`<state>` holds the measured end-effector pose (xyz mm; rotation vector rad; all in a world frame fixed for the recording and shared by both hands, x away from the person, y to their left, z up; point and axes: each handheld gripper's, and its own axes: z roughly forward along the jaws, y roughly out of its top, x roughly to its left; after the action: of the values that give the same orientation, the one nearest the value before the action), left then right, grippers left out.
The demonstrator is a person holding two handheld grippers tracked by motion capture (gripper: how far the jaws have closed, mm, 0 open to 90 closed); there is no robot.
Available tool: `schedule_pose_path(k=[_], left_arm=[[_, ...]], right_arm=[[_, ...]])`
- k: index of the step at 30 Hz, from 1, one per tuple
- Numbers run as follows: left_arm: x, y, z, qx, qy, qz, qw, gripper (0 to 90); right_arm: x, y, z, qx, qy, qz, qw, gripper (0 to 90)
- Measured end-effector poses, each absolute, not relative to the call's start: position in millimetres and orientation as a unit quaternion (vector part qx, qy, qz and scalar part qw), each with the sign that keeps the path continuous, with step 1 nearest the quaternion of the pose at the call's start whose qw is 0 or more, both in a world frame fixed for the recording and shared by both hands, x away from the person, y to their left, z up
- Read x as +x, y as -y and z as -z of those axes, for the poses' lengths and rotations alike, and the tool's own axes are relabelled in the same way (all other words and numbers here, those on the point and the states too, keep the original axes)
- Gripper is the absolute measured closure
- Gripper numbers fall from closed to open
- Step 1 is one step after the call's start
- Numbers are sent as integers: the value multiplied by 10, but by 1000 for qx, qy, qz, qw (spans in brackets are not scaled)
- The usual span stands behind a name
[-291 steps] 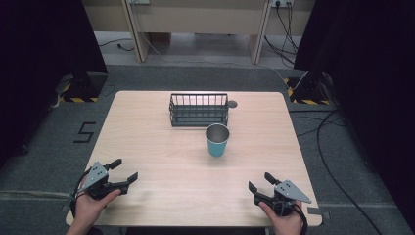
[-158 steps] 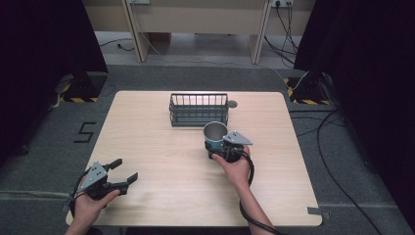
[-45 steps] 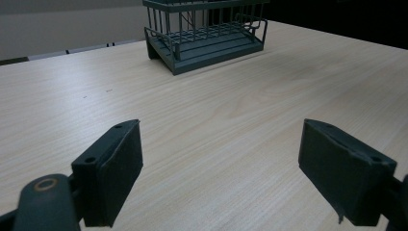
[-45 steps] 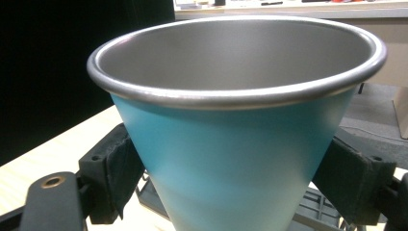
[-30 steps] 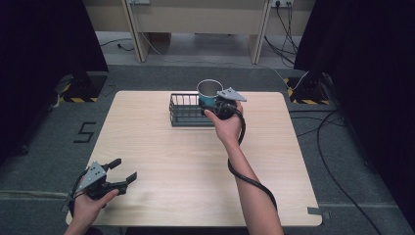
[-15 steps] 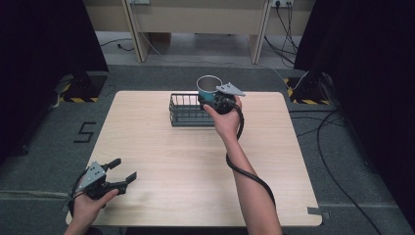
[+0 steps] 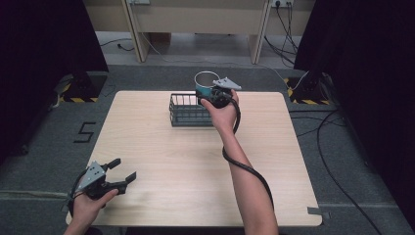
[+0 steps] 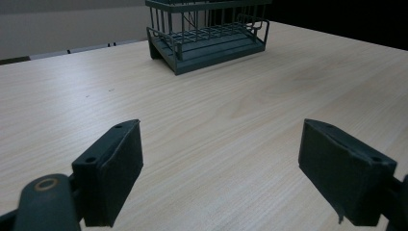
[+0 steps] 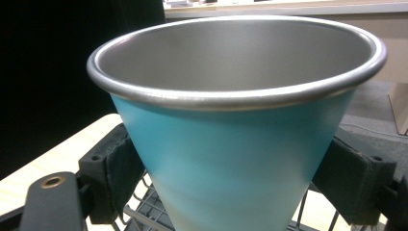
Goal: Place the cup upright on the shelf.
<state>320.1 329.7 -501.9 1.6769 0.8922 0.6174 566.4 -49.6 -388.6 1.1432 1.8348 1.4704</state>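
High view: we are holding the right gripper [image 7: 211,93] over the right end of the wire basket [image 7: 188,110] at the far side of the table [image 7: 195,161], gripping an upright teal cup [image 7: 205,83], while the left gripper [image 7: 120,175] is resting near the table's front left corner. Left gripper view: we are keeping its jaws wide apart over bare tabletop, gripping nothing, the basket [image 8: 207,33] well ahead. Right gripper view: we are pressing both pads [image 9: 115,168] against the cup's [image 9: 231,144] tapered sides, basket wires [image 9: 149,211] lying just below.
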Motion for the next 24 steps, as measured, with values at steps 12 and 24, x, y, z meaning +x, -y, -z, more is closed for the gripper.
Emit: schedule_pose_path(k=[12,24], left_arm=[[3200,-3294,5016,707,-374,-262,541,151],[3199,-3294,5016,706,-374,-261,541,151]], right_arm=[[5784,461,3930,434,-676,-538,254,180],[5881,379,3990,442,-678,-533,247,180]])
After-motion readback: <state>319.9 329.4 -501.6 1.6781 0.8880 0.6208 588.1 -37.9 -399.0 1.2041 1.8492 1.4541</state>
